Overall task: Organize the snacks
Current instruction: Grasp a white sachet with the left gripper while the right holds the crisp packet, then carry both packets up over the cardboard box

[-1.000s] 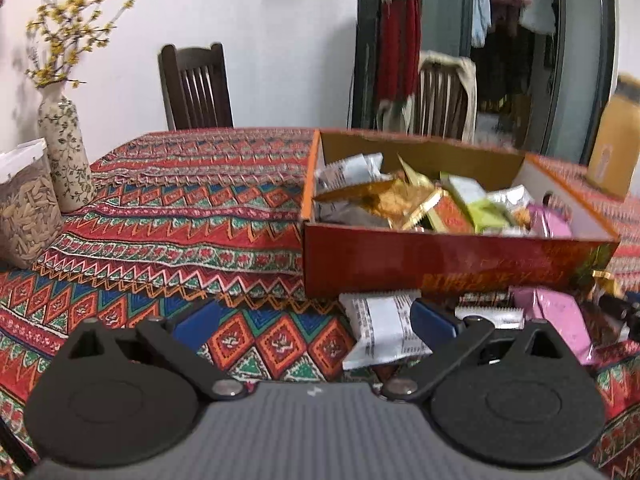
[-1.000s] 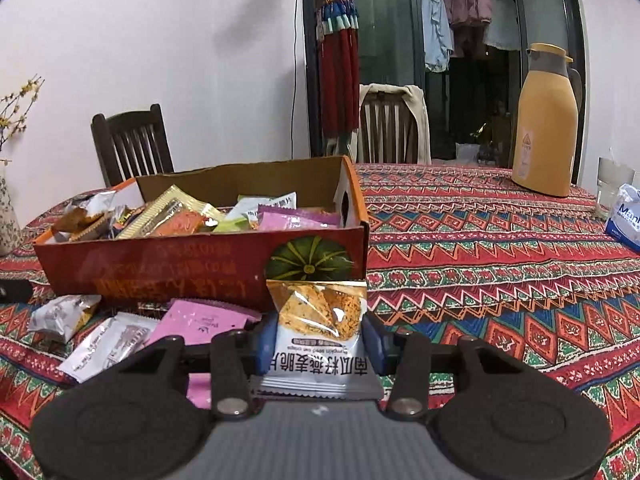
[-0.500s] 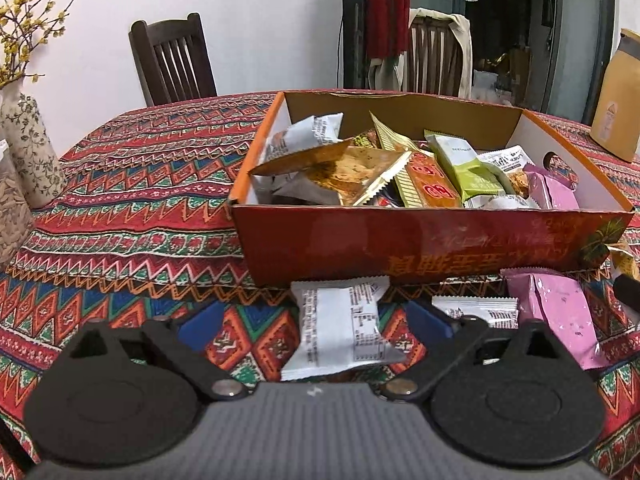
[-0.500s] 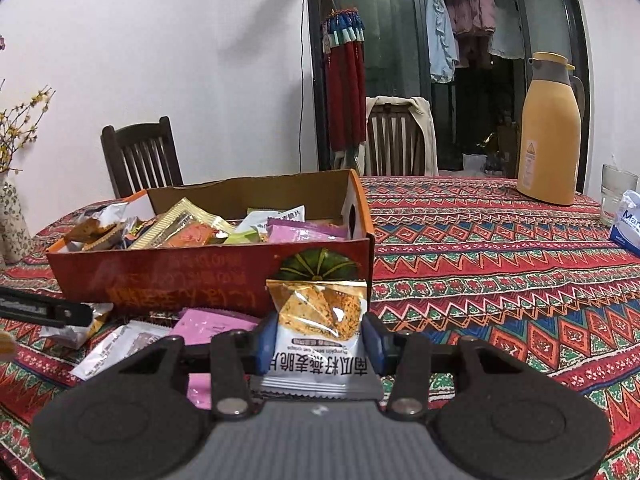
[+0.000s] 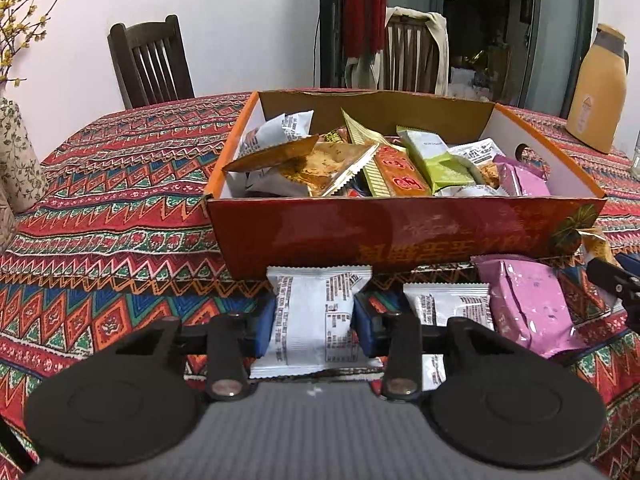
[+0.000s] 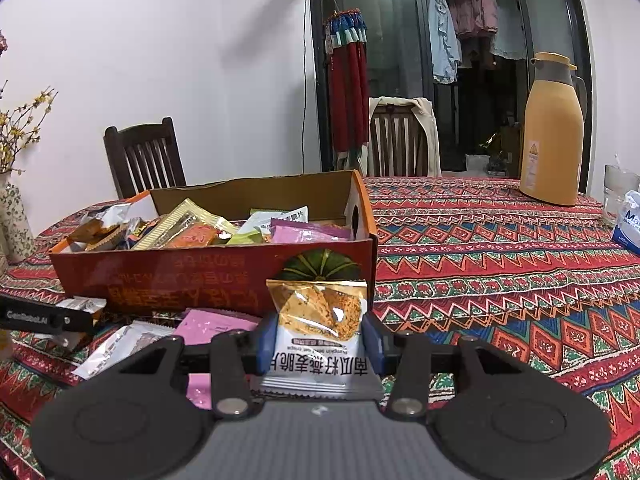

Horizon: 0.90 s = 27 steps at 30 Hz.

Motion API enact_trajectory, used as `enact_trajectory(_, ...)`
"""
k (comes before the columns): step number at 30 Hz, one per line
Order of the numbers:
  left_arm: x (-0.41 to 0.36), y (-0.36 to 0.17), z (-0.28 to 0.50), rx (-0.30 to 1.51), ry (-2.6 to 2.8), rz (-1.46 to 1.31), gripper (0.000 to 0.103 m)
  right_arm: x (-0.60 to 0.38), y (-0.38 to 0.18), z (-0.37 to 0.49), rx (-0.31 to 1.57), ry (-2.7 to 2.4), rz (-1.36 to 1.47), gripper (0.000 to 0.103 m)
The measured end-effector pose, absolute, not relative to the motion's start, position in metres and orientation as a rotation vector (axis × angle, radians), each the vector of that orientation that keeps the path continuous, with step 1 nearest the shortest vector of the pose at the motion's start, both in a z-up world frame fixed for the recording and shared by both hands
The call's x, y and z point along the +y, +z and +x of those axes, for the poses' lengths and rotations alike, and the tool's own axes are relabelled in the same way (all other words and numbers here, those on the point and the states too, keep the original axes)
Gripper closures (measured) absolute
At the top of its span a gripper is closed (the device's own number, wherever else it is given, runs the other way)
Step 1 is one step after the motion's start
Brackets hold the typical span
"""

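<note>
An open orange cardboard box [image 5: 400, 236] full of snack packets sits on the patterned tablecloth; it also shows in the right wrist view [image 6: 180, 280]. My left gripper [image 5: 314, 318] is shut on a white snack packet [image 5: 316, 312] just in front of the box. My right gripper [image 6: 320, 340] is shut on a gold-and-white crisp packet [image 6: 320, 320], held in front of the box's right end. A pink packet [image 5: 528, 304] and another white packet [image 5: 448, 304] lie on the cloth in front of the box.
A yellow thermos jug [image 6: 554, 132] stands at the back right, with a glass [image 6: 618, 192] and a tissue pack [image 6: 628, 224] beside it. A flowered vase [image 5: 18, 160] stands at the left. Wooden chairs [image 5: 150, 60] stand behind the table.
My left gripper moved right to centre on the white packet and closed on it. My right gripper rose slightly, still holding the crisp packet.
</note>
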<state>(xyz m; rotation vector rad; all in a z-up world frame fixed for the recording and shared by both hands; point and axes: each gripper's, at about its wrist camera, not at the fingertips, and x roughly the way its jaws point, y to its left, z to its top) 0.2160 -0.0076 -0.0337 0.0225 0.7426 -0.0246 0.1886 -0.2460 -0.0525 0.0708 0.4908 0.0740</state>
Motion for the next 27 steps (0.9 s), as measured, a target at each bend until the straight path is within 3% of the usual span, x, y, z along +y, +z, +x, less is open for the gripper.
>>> enact_trajectory(27, -0.030, 0.053, 0.196, 0.491, -0.084, 0.023, 0.062, -0.224, 0.016, 0.198, 0.347, 0.136, 0.005, 0.059)
